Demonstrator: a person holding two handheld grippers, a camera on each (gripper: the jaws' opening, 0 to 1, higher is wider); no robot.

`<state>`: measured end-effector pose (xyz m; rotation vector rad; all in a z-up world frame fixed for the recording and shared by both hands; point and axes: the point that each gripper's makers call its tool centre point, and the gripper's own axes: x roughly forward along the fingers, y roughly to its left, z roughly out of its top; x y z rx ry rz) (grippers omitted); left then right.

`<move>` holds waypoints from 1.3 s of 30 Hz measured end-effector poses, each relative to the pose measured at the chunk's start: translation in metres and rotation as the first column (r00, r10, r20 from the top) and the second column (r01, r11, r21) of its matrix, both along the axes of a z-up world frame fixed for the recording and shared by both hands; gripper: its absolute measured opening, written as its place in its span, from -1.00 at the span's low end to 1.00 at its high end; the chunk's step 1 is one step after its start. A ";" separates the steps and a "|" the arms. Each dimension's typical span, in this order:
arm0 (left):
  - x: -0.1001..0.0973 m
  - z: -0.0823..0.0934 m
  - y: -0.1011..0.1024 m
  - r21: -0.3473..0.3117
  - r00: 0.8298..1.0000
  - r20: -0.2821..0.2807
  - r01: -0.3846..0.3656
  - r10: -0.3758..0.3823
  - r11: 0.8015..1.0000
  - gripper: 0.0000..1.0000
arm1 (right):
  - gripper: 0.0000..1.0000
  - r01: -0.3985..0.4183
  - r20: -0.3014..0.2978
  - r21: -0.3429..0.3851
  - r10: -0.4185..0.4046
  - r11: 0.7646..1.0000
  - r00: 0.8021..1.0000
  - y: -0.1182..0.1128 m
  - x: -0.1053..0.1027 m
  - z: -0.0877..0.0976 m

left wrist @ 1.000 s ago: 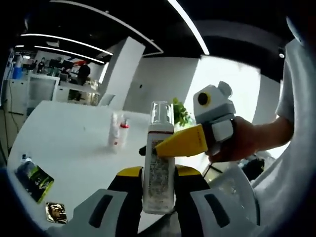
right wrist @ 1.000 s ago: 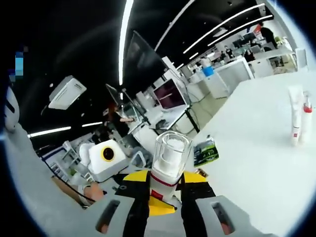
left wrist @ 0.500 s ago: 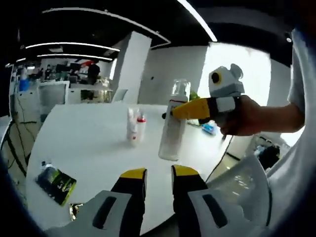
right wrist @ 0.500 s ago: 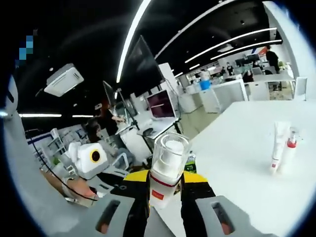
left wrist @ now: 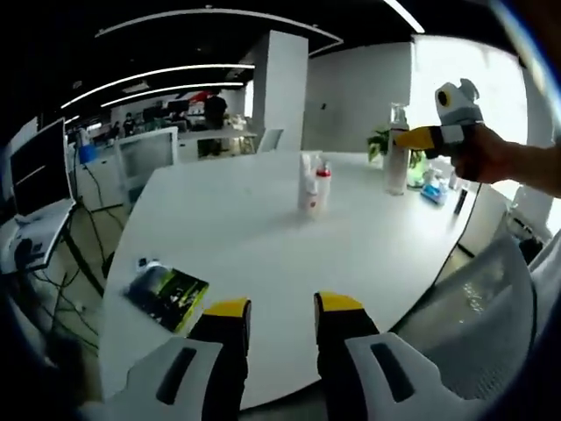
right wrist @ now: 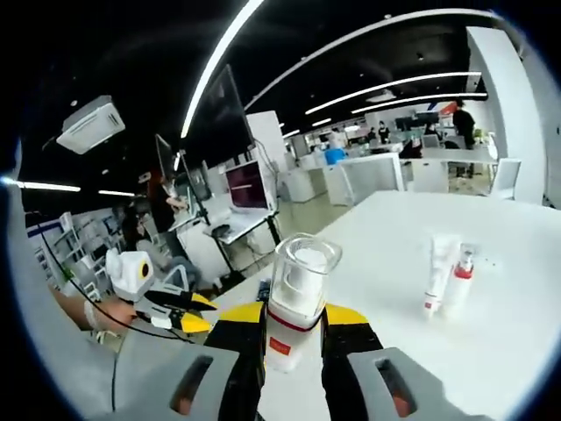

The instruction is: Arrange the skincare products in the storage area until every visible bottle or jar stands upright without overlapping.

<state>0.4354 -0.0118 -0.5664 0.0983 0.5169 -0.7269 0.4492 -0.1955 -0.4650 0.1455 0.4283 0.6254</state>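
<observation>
the tall pump bottle [right wrist: 294, 303] has left the left gripper [left wrist: 285, 316] since a second ago and now rides only in the right gripper [right wrist: 294, 326], which has carried it well away across the white table [left wrist: 263, 254]. nearest in the left gripper view, the left gripper's yellow-tipped jaws stand apart with nothing between them, over the table's near edge. just beyond, to the left, a dark green packet [left wrist: 166, 293] lies flat on the table. further on, near the middle of the tabletop, a white tube [left wrist: 308, 184] and a small red-capped bottle [left wrist: 323, 186] stand upright, just beside each other. at the far right the right gripper [left wrist: 412, 138] clasps the pump bottle [left wrist: 397, 162] upright above the far edge of the table. in the right gripper view the jaws are clenched on the bottle's white body below its clear cap, with the left gripper [right wrist: 180, 317] low at the left and the tube [right wrist: 436, 274] and red-capped bottle [right wrist: 458, 279] standing beyond.
</observation>
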 end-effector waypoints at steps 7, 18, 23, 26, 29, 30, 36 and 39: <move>-0.001 -0.025 0.002 0.099 0.999 -0.037 -0.006 0.009 0.995 -0.54 | -0.66 0.030 0.013 -0.043 -0.029 0.999 0.999 -0.014 0.015 -0.003; -0.007 -0.048 0.005 0.198 0.996 -0.088 0.021 -0.003 0.980 -0.60 | -0.66 0.064 0.006 -0.081 -0.064 0.995 0.998 -0.031 0.034 -0.017; -0.008 -0.052 0.007 0.216 0.995 -0.102 0.028 -0.006 0.976 -0.65 | -0.66 0.096 0.002 -0.133 -0.097 0.986 0.995 -0.045 0.045 -0.031; -0.008 -0.053 0.008 0.219 0.994 -0.107 0.028 -0.005 0.975 -0.67 | -0.66 0.112 -0.004 -0.147 -0.114 0.983 0.993 -0.053 0.053 -0.039; -0.009 -0.055 0.009 0.223 0.993 -0.117 0.029 -0.003 0.974 -0.69 | -0.66 0.120 -0.013 -0.166 -0.124 0.979 0.992 -0.058 0.059 -0.046; -0.010 -0.055 0.009 0.225 0.993 -0.121 0.030 -0.003 0.974 -0.71 | -0.66 0.121 -0.013 -0.171 -0.125 0.978 0.992 -0.059 0.061 -0.048; -0.010 -0.058 0.011 0.229 0.991 -0.136 0.023 0.009 0.973 -0.72 | -0.66 0.121 -0.010 -0.207 -0.126 0.971 0.992 -0.067 0.070 -0.055; -0.012 -0.060 0.011 0.235 0.989 -0.146 0.031 0.004 0.971 -0.73 | -0.66 0.133 -0.021 -0.218 -0.141 0.967 0.990 -0.074 0.076 -0.063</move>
